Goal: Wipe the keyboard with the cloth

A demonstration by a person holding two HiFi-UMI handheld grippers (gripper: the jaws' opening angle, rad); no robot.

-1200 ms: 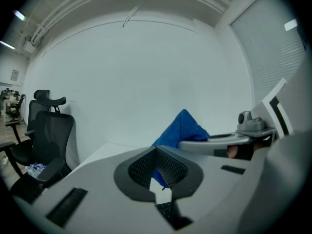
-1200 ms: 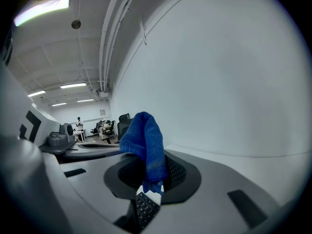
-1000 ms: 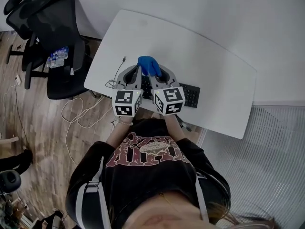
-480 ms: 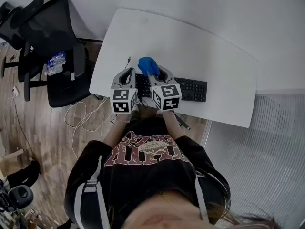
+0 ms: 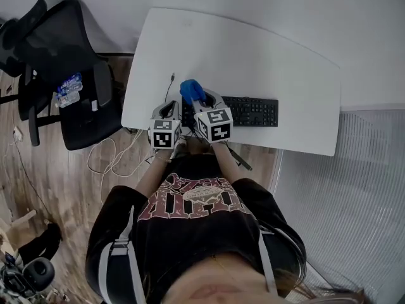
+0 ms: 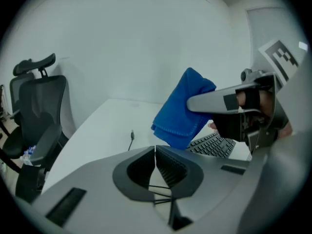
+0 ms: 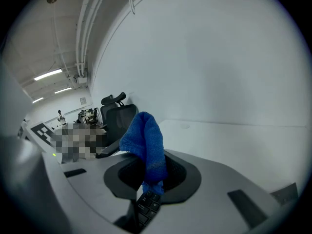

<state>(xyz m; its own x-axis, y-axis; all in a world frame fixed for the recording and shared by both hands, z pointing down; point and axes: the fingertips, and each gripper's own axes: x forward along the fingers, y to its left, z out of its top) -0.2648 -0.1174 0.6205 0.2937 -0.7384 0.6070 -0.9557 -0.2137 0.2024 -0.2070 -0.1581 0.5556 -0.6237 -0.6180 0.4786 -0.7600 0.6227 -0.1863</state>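
A black keyboard (image 5: 250, 111) lies along the near side of the white table (image 5: 253, 56); its keys also show in the left gripper view (image 6: 214, 144). My right gripper (image 5: 197, 100) is shut on a blue cloth (image 5: 192, 90), which it holds over the keyboard's left end. In the right gripper view the cloth (image 7: 145, 145) bunches up above the jaws and hangs between them. The cloth (image 6: 183, 108) appears in the left gripper view too, just ahead and to the right. My left gripper (image 5: 169, 109) is shut on nothing, beside the right one at the table's near left.
A loose cable with a plug (image 5: 169, 81) lies on the table left of the keyboard. A black office chair (image 5: 60, 62) stands on the wooden floor to the left. More cables (image 5: 107, 151) trail on the floor below the table edge.
Both grippers have drawn a little left and toward the table's near edge, with the cloth still held. More of the keyboard's right part now shows beside the right gripper.
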